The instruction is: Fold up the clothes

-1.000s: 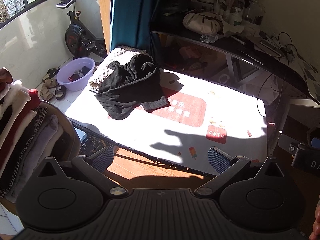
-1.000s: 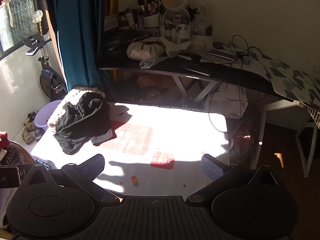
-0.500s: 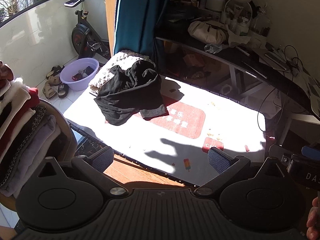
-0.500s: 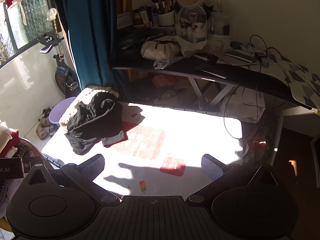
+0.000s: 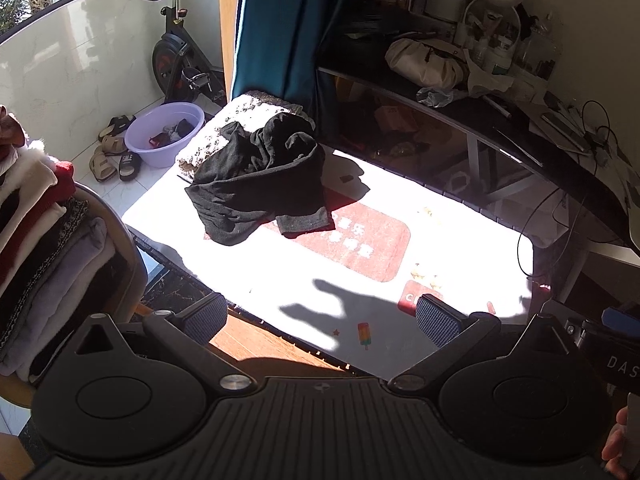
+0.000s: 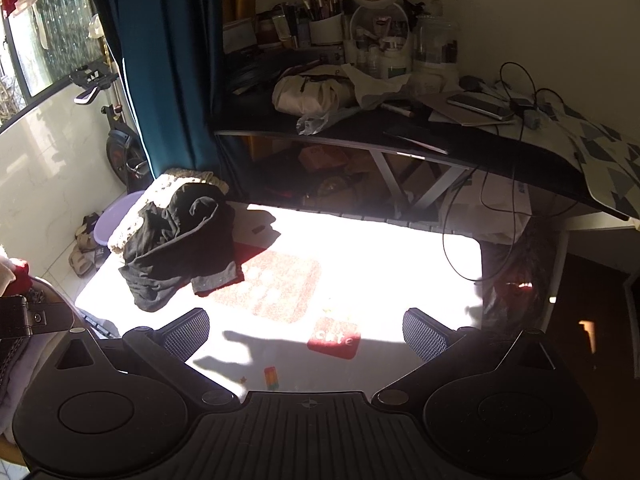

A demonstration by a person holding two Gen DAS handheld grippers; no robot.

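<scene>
A: Black garment (image 5: 260, 184) is crumpled in a heap on the far left part of the white mat (image 5: 460, 240), its far edge lying over a speckled folded cloth (image 5: 244, 116).

B: Which way from the grippers?

A: Ahead and to the left of both. Left gripper (image 5: 320, 316) is the nearer one, I judge, since the heap sits closer to its centre line. From the right gripper (image 6: 306, 330) it lies further off to the left (image 6: 180, 240).

B: Jaw state?

A: Both wide apart, nothing between them. Both hover over the near edge of the mat, well apart from the garment.

B: Long axis?

A: Hard to tell, it's bunched. Roughly it runs from far right to near left, with a grey hem or cuff (image 5: 306, 220) sticking out toward the near right.

B: Material?

A: Soft, thin knit, limp, lots of folds. Grey band looks like a ribbed edge. Mat is flat, smooth, with a red printed patch (image 5: 372, 240). Finger pads (image 5: 434, 316) are dark with a fine grid texture.

B: Anything else?

A: Stack of folded clothes (image 5: 44, 248) at near left on a chair. Step in hand, I judge: reach in and spread the garment flat. Nothing folded on the mat yet.
</scene>
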